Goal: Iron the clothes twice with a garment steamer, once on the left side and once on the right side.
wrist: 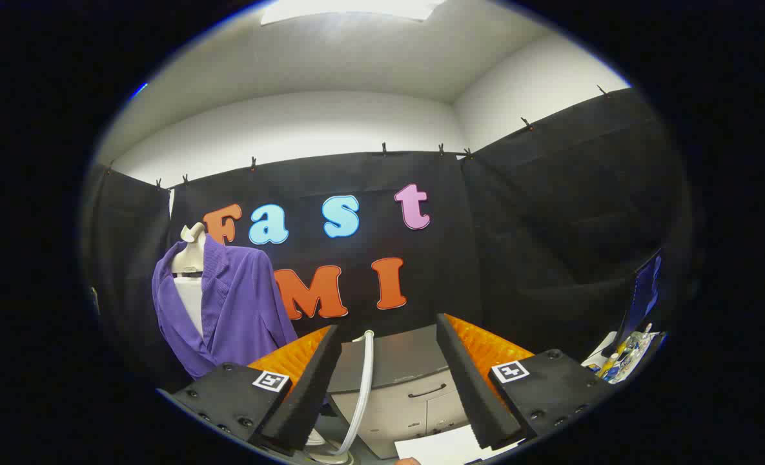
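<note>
A purple jacket point(234, 303) hangs on a white mannequin torso point(190, 258) to the left, beyond my left finger. My gripper point(388, 342) is open, its orange-and-black fingers point(305, 374) spread wide with nothing pressed between them. A pale steamer hose point(364, 381) rises between the fingers, nearer the left one, and runs down to a round base point(330, 455) below. The steamer's head is not visible.
A grey cabinet point(414, 394) with a dark handle stands just ahead between the fingers. A white sheet point(440, 445) lies in front of it. To the right sits a cluttered surface with small items point(624, 358) and a dark screen point(643, 294).
</note>
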### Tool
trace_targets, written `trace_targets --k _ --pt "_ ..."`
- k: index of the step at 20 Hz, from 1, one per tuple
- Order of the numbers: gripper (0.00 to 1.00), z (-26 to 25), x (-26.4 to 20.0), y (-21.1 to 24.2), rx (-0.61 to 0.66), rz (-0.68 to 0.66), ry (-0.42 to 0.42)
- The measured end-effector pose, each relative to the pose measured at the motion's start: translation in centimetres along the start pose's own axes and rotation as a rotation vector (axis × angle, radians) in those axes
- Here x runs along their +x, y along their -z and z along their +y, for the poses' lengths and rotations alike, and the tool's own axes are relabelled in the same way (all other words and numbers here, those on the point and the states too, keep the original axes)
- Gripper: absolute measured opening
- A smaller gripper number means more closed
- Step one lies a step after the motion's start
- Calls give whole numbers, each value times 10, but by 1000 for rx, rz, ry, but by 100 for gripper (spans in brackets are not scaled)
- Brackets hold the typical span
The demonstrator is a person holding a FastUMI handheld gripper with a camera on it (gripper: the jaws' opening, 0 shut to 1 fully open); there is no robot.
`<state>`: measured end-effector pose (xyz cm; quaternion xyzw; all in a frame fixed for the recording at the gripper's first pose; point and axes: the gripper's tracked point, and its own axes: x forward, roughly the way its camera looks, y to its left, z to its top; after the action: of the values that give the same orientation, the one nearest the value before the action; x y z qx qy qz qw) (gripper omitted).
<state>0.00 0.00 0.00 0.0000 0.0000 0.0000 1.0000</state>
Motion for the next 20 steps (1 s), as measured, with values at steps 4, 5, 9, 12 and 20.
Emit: trace_targets --k 4,5,9,12,20 --pt "98 4 -1 -3 8 -9 -23" --pt "98 1 -2 -4 8 -17 -20" --pt "98 1 -2 -5 5 -25 -23" --pt "98 3 -5 -5 14 -22 -35" --pt "98 7 -9 -5 6 -19 -49"
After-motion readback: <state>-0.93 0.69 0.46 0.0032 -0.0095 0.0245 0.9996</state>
